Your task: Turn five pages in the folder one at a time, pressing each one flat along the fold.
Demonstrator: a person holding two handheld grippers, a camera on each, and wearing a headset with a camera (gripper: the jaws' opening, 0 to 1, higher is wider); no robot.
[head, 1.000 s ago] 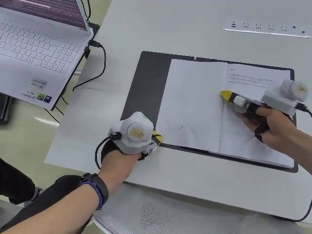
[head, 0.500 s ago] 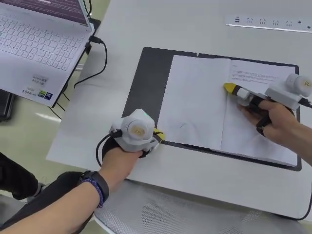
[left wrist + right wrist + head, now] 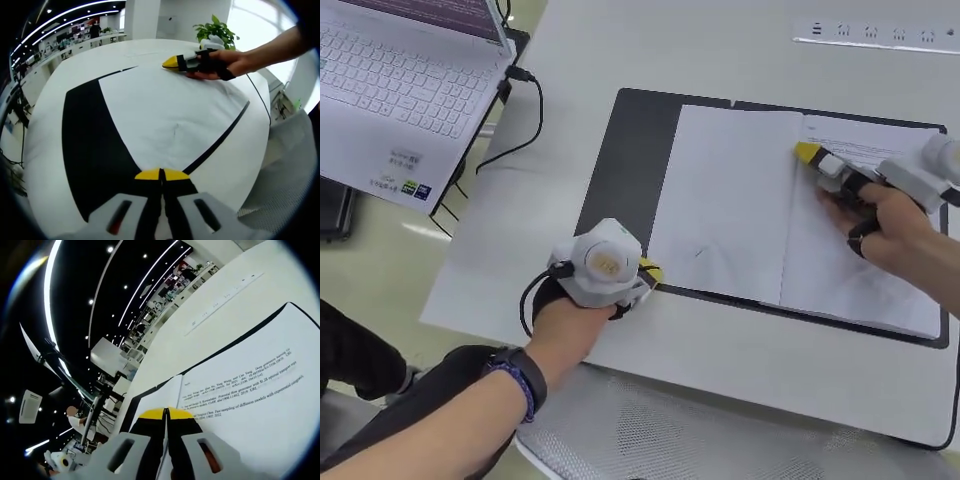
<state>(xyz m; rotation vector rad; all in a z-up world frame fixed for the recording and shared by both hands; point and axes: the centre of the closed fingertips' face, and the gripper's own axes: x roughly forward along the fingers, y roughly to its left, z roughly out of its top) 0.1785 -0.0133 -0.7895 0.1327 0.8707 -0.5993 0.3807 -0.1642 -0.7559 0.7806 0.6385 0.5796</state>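
Atop the folder (image 3: pixel 630 170), right tongs (image 3: pixel 808 153) rest at the fold, left tongs (image 3: pixel 648 272) at its near edge, both closed, empty.

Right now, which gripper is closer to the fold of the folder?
Right. The right gripper rests on the printed page beside the fold, near its top; the left gripper sits at the near edge of the folder, well away.

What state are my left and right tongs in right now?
Left tongs: closed, gripping nothing, tips at the folder's near corner.
Right tongs: closed, gripping nothing, tips at the fold.
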